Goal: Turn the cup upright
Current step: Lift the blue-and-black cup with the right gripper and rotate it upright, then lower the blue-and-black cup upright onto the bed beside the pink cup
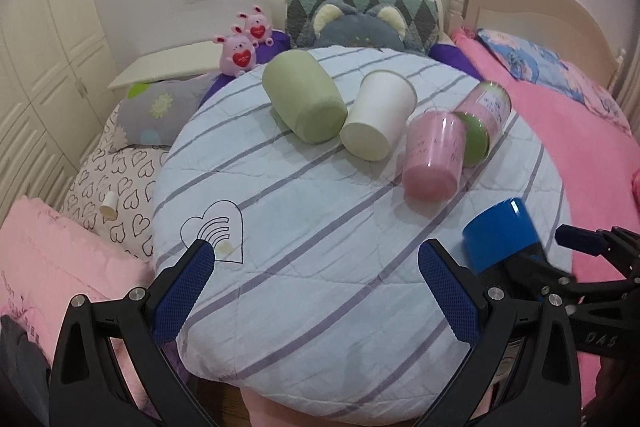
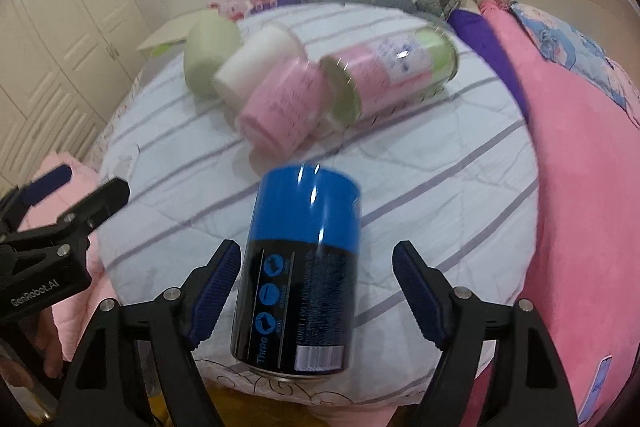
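Note:
A blue and black cup point(image 2: 298, 275) stands between the fingers of my right gripper point(image 2: 316, 293), at the near edge of a round striped cushion point(image 2: 420, 167). The jaws are spread wider than the cup and the right finger is clear of it. The cup is motion-blurred. In the left wrist view the blue cup point(image 1: 502, 237) shows at the right with the right gripper behind it. My left gripper point(image 1: 316, 287) is open and empty above the cushion point(image 1: 300, 227). A green cup point(image 1: 306, 97), a white cup point(image 1: 378, 115), a pink cup point(image 1: 434, 155) and a clear pink-green cup point(image 1: 484, 115) lie on their sides further back.
The cushion lies on a bed with a pink blanket point(image 1: 580, 147) to the right and pillows point(image 1: 120, 179) to the left. Pink plush toys point(image 1: 242, 51) and a grey plush pillow point(image 1: 360, 23) sit at the back. White wardrobes point(image 1: 44, 67) stand at the left.

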Demonstrator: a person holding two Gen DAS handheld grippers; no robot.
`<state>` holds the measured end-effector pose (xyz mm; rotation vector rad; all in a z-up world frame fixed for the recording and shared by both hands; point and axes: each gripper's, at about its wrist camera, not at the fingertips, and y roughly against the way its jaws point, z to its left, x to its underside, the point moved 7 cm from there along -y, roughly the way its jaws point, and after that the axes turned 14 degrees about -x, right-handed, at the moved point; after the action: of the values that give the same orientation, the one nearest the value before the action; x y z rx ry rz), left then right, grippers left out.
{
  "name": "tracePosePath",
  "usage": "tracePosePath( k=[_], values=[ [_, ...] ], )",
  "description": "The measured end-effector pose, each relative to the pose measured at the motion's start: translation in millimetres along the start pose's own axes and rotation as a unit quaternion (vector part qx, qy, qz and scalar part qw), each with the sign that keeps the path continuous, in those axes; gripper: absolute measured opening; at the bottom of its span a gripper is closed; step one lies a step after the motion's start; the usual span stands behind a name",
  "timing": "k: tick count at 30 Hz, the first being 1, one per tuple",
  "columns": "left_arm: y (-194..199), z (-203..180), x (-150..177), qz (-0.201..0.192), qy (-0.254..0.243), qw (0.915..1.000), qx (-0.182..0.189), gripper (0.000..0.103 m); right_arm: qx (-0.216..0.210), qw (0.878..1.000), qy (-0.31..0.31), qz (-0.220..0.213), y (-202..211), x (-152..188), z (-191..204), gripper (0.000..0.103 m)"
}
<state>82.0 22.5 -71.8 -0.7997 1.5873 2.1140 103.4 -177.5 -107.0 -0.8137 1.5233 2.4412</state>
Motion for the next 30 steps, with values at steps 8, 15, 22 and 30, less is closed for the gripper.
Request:
tracePosePath(
  k=[8, 15, 22, 30],
  values=[
    [19, -48, -2, 0.024, 0.011, 0.9992, 0.029, 0.103, -0.009, 0.999, -0.010, -0.053, 39, -19, -27, 0.080],
    [7, -105, 3, 0.084, 0.033, 0.9945, 0.053, 0.103, -0.002, 0.998, -0.006, -0.069, 51, -33, -71, 0.080],
    [-15, -132, 3, 0.130, 0.049, 0.9900, 0.024, 0.103, -0.034, 0.999, -0.008, -0.035, 25, -38, -109, 0.080],
    [-52, -145, 20, 0.209, 0.066, 0.9746, 0.047, 0.069, -0.081, 0.996, -0.015, -0.017, -5, -44, -123, 0.080]
  ],
)
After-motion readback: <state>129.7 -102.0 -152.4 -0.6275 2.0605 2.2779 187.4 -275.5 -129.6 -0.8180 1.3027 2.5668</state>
